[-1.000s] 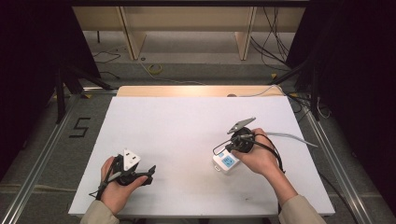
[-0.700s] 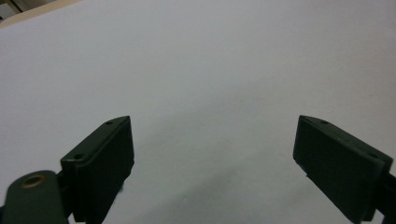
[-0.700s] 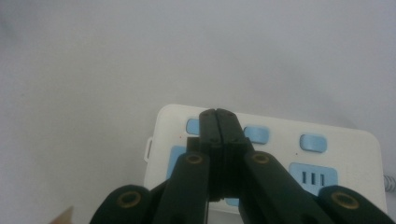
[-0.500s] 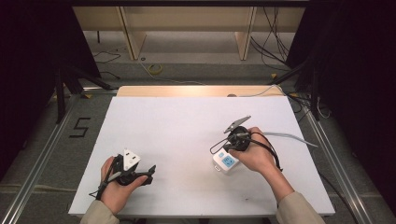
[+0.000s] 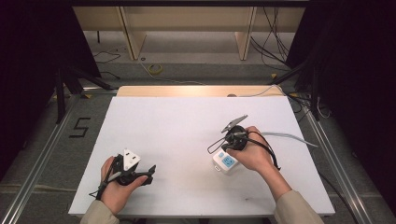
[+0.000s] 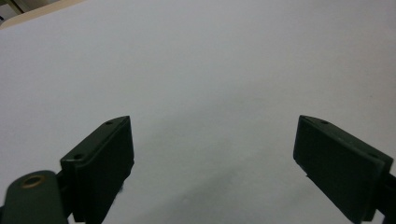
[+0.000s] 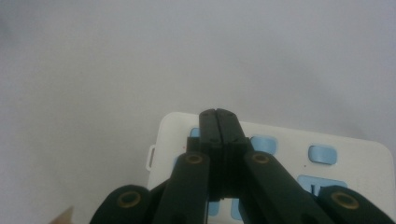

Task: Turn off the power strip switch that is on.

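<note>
A white socket cube point(image 5: 225, 163) with light blue outlets sits on the white table point(image 5: 187, 126) at the right of centre. My right gripper point(image 5: 228, 152) points down at it from just above, jaws shut. In the right gripper view the shut jaws of the right gripper point(image 7: 219, 114) lie across the top face of the socket cube point(image 7: 350, 158); whether they touch it I cannot tell. My left gripper point(image 5: 145, 171) rests in a hand near the table's front left, pointing right. The left gripper view has the left gripper point(image 6: 212, 140) open wide over bare table.
A grey cable point(image 5: 289, 136) trails from the right gripper toward the table's right edge. Metal rails point(image 5: 42, 154) run along both sides of the table. A "5" point(image 5: 80, 127) is marked on the floor at left. Wooden shelving point(image 5: 187, 18) stands behind.
The right hand has shifted slightly left over the socket cube, jaws still shut. The left hand has not moved.
</note>
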`<state>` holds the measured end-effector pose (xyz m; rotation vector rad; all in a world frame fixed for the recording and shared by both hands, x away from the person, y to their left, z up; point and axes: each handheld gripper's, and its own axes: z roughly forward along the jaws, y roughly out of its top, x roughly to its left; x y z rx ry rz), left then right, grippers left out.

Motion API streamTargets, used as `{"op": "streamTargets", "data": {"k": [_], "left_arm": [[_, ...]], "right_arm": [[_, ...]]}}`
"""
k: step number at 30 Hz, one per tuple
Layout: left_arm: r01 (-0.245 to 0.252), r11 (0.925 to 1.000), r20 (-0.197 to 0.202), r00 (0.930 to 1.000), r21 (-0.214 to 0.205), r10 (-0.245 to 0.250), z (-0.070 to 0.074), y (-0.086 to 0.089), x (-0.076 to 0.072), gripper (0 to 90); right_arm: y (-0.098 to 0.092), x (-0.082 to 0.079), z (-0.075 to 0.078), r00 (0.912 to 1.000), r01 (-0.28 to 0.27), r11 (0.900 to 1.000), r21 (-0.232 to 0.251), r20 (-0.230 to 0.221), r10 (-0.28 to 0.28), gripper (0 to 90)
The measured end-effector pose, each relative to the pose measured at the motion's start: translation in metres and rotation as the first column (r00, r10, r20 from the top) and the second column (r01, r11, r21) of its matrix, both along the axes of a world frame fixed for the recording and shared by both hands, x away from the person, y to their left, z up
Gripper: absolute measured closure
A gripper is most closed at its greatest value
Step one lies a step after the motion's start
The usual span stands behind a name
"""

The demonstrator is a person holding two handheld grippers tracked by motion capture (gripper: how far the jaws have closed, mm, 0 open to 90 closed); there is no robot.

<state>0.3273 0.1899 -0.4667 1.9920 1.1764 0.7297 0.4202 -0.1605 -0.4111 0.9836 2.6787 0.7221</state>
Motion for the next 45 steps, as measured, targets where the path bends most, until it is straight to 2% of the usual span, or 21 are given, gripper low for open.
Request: {"op": "streamTargets", "data": {"k": [45], "left_arm": [[0.008,1.0,-0.002,1.0,0.005,-0.008,0.0,-0.001,0.001,12.0]], "right_arm": [[0.017,0.011,-0.014,0.9983,-0.014,0.9981,-0.059,-0.057,0.01,90.0]]}}
